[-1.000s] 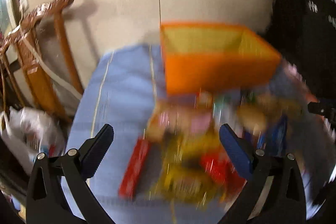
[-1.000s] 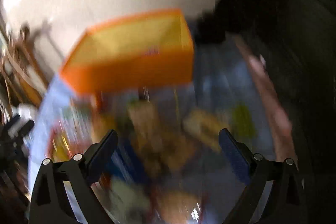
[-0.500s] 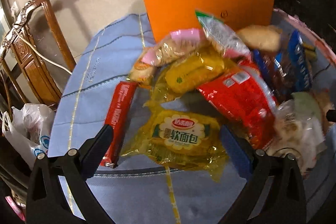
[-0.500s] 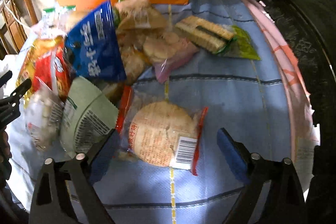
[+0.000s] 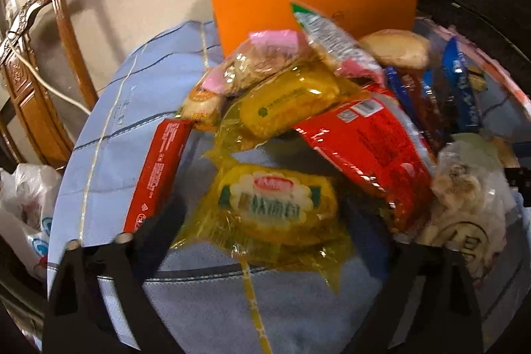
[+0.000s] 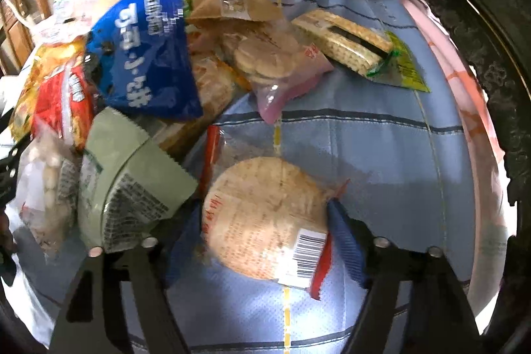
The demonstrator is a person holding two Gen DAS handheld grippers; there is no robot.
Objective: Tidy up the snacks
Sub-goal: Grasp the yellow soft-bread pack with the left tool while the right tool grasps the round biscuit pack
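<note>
Both wrist cameras look steeply down, close over a blue cloth-covered table (image 5: 109, 135), facing the far tall orange box (image 5: 312, 5). The left view covers the pile's left side, the right view its right; both seemingly share the crinkly red snack bag (image 5: 371, 155).

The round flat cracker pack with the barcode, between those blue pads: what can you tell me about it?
The round cracker pack is a pale, speckled disc in clear plastic wrap with red sealed edges and a white barcode label. It lies flat on the blue tablecloth, between the right gripper fingers, whose blue pads sit close against its sides. A grey-green packet lies beside it.
</note>
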